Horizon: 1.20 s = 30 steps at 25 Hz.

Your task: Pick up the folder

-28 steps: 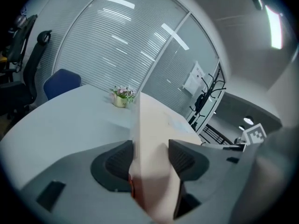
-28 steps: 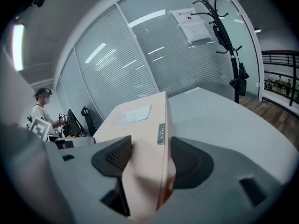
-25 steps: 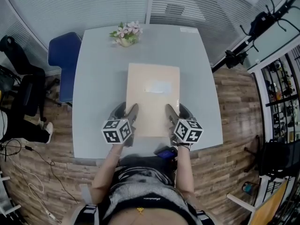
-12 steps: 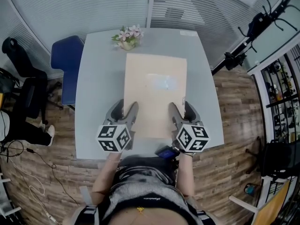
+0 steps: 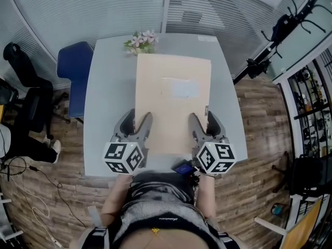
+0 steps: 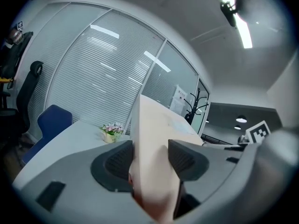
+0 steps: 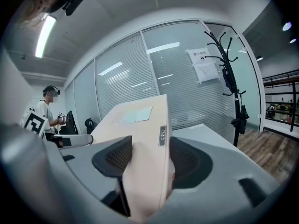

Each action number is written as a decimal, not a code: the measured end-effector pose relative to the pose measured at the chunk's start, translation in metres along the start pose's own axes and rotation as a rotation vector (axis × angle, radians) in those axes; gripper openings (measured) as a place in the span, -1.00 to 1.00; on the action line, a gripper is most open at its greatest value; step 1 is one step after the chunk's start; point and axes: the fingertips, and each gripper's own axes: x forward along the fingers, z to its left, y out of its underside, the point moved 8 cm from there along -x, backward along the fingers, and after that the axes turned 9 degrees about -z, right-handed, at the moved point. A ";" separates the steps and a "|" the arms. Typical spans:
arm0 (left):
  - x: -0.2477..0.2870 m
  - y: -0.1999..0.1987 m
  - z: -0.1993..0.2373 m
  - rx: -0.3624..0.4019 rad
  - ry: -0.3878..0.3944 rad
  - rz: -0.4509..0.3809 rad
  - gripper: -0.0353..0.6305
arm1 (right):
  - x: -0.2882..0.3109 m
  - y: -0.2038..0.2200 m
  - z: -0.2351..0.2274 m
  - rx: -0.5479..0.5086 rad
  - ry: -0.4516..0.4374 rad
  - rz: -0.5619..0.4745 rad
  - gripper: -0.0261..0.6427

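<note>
Grey table (image 5: 104,113) lies below, its near edge at the person's waist. Just past that edge, the left gripper (image 5: 136,118) pinches the folder (image 5: 173,97) on its left side near the front corner, a pad flat on each face. The right gripper (image 5: 203,118) has the opposite side, along the labelled spine, its jaws closing a touch tighter with the folder squeezed between them. Neither gripper has any gap left around the card.

Compared with a second ago, the folder fills more of the head view, and its far edge now reaches the flowers (image 5: 141,40), where before bare table showed between them. Both grippers have come up with it. In the gripper views the tabletop lies below the folder rather than against it, so it looks clear of the surface and carried by the two grips alone. I judge the pick-up as good as done; what is left is to hold it level and keep both pinches even.

Beyond stand a blue chair (image 5: 74,71) and window blinds (image 5: 104,9).
</note>
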 end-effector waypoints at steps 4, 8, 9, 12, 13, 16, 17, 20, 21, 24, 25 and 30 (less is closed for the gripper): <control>-0.003 -0.004 -0.004 0.017 0.007 -0.010 -0.23 | -0.005 -0.002 0.001 0.007 -0.001 -0.019 -0.16; -0.006 -0.010 -0.008 0.025 0.009 -0.025 -0.23 | -0.009 -0.009 0.003 0.002 -0.005 -0.036 -0.17; -0.006 -0.013 -0.010 0.027 0.010 -0.033 -0.23 | -0.010 -0.012 0.004 -0.005 -0.007 -0.041 -0.17; -0.008 -0.019 -0.015 0.031 0.018 -0.051 -0.23 | -0.014 -0.021 0.006 -0.019 -0.004 -0.058 -0.17; -0.008 -0.020 -0.016 0.031 0.021 -0.055 -0.23 | -0.015 -0.023 0.006 -0.022 -0.002 -0.062 -0.17; -0.008 -0.021 -0.022 0.029 0.026 -0.062 -0.23 | -0.020 -0.028 0.004 -0.034 0.004 -0.070 -0.17; -0.008 -0.022 -0.023 0.029 0.027 -0.063 -0.23 | -0.021 -0.029 0.004 -0.035 0.005 -0.072 -0.17; -0.010 -0.023 -0.025 0.033 0.024 -0.064 -0.23 | -0.024 -0.031 0.005 -0.039 0.006 -0.076 -0.18; -0.010 -0.023 -0.026 0.035 0.021 -0.064 -0.23 | -0.024 -0.032 0.005 -0.040 0.004 -0.077 -0.18; -0.011 -0.026 -0.029 0.040 0.017 -0.073 -0.23 | -0.026 -0.035 0.004 -0.041 -0.002 -0.084 -0.19; -0.011 -0.026 -0.030 0.043 0.018 -0.077 -0.23 | -0.027 -0.036 0.004 -0.042 -0.002 -0.088 -0.19; -0.016 -0.031 -0.033 0.053 0.013 -0.095 -0.24 | -0.029 -0.040 0.007 -0.048 -0.012 -0.103 -0.19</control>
